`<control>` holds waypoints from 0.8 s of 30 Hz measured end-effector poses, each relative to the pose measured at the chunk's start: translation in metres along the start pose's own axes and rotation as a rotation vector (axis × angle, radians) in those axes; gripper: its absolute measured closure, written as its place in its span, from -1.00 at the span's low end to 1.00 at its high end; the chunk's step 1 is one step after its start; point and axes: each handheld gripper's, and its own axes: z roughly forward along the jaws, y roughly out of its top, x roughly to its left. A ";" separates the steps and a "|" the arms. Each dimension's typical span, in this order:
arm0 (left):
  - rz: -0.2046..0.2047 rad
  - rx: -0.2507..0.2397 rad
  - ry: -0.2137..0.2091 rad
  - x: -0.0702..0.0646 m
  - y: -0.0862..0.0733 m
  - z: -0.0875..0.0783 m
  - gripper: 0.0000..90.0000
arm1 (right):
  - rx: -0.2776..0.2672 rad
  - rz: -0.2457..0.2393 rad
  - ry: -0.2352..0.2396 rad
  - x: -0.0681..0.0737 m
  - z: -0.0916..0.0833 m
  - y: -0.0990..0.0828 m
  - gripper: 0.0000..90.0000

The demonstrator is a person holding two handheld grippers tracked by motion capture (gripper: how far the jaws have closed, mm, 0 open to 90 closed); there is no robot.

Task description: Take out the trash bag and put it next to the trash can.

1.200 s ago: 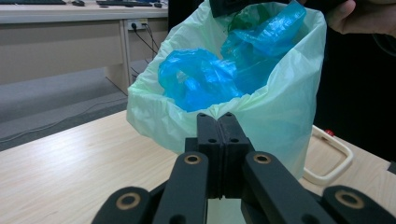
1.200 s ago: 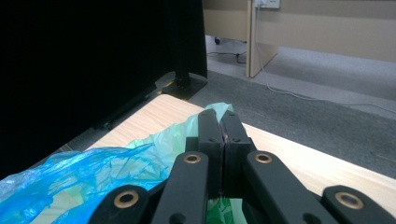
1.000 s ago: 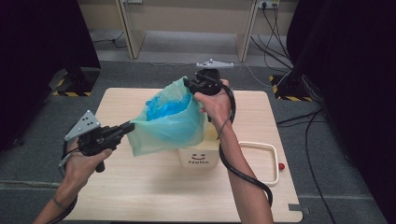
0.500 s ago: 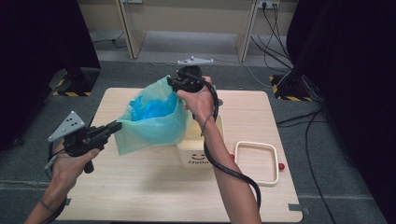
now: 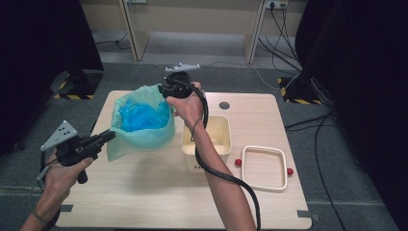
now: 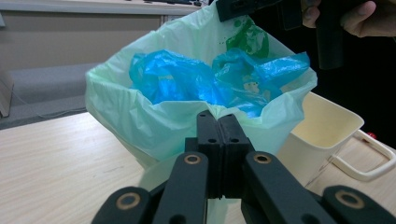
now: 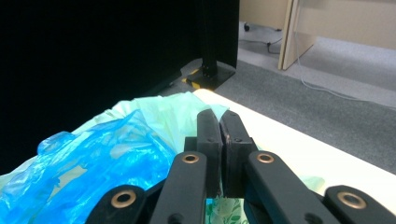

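Both my tongs, left and right, pinch the green bag rim; it's lifted left of the bin, not yet set down.

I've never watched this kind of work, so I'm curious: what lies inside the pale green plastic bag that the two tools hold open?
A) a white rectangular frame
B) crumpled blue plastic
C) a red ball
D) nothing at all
B: crumpled blue plastic shows inside the pale green plastic bag, whose rim the left tool and right tool pinch on opposite sides, beside the cream plastic bin.
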 end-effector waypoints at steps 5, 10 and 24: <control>-0.015 0.016 -0.002 0.004 -0.008 0.002 0.98 | 0.030 0.002 0.004 0.001 0.012 -0.007 0.95; -0.019 0.040 0.012 0.008 -0.017 0.007 0.98 | 0.064 0.014 0.002 0.001 0.024 -0.018 0.95; -0.044 0.119 0.033 0.017 -0.049 0.019 0.96 | 0.163 0.006 -0.032 0.003 0.056 -0.045 0.93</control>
